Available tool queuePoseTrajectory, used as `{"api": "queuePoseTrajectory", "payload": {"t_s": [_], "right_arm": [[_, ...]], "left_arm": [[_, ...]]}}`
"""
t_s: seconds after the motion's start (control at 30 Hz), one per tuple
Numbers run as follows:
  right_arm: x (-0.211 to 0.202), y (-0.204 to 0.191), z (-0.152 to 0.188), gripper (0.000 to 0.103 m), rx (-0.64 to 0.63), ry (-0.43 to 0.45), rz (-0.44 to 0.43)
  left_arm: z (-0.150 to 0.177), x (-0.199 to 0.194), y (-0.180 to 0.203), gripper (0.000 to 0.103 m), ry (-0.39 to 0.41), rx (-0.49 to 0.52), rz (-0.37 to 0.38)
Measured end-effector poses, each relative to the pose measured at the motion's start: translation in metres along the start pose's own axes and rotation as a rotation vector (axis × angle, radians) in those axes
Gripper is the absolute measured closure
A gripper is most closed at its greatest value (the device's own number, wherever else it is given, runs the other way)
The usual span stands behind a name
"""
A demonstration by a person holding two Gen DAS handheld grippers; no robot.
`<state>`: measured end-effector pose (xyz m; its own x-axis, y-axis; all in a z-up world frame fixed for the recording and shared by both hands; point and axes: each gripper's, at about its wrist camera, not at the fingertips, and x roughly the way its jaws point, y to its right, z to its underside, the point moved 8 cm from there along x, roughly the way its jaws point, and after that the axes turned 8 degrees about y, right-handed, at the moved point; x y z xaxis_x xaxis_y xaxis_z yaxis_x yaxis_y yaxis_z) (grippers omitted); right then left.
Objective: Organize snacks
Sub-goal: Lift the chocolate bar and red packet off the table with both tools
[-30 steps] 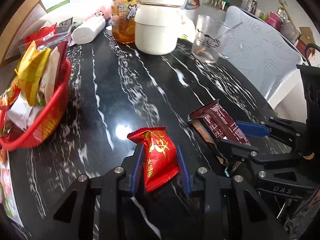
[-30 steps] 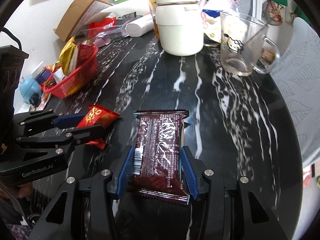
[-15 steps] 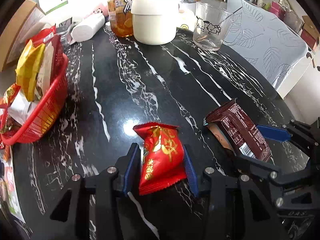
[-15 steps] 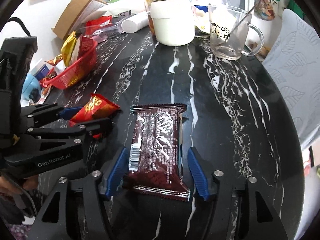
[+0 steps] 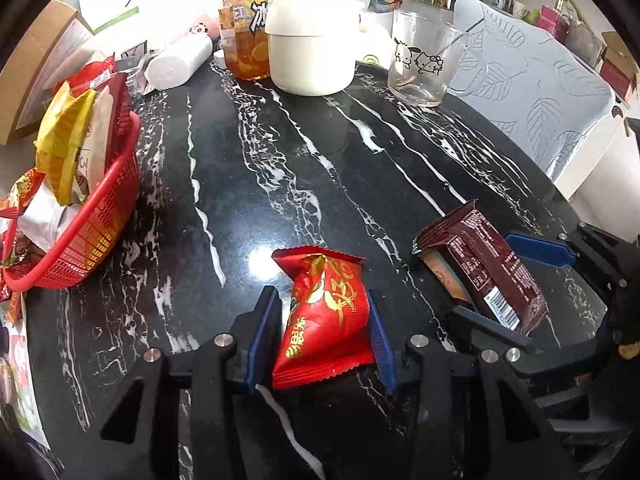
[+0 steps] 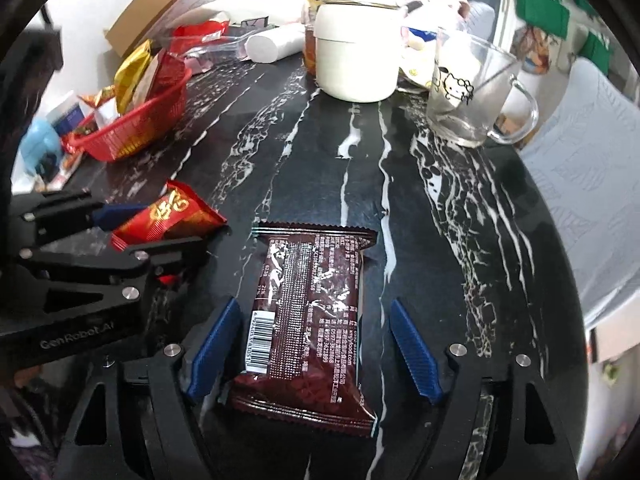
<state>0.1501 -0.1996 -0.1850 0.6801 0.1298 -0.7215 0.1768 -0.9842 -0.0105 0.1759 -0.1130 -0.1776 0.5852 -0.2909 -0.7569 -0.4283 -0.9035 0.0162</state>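
A red snack packet (image 5: 326, 316) with gold print sits between the blue pads of my left gripper (image 5: 320, 316), which is shut on it just above the black marble table (image 5: 248, 152). It also shows in the right wrist view (image 6: 168, 220). A brown snack bar packet (image 6: 312, 316) lies flat on the table between the spread fingers of my right gripper (image 6: 312, 320), which is open with gaps on both sides. The bar also shows in the left wrist view (image 5: 484, 268). A red basket (image 5: 100, 220) full of snack packets stands at the table's left edge.
At the back of the table stand a white kettle (image 5: 312, 40), an orange drink jar (image 5: 244, 36), a white roll (image 5: 180, 64) and a glass mug (image 5: 424, 60). A cardboard box (image 6: 160, 8) lies beyond the basket. A white chair (image 5: 532, 92) stands right of the table.
My right gripper has opened from around the brown bar, which now lies free on the table. My left gripper has kept hold of the red packet and drawn back slightly.
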Motion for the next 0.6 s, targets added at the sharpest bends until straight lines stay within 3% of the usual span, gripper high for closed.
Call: {"api": "queuePoseTrajectory", "payload": {"t_s": [0.13,0.23,0.27,0.6], "right_arm": [[0.000,0.000,0.002,0.028,0.008,0.019,0.025],[-0.003,0.003,0.000,0.051,0.025,0.028,0.041],[-0.003,0.004,0.000,0.053,0.028,0.028,0.045],[-0.011,0.007,0.004,0.057,0.097,0.016,-0.016]], "left_arm": [[0.000,0.000,0.000,0.064,0.008,-0.010,-0.005],[0.001,-0.001,0.000,0.065,0.008,-0.008,-0.004],[0.001,-0.002,0.000,0.065,0.005,-0.004,-0.002],[0.001,-0.010,0.008,0.068,0.002,-0.029,0.044]]}}
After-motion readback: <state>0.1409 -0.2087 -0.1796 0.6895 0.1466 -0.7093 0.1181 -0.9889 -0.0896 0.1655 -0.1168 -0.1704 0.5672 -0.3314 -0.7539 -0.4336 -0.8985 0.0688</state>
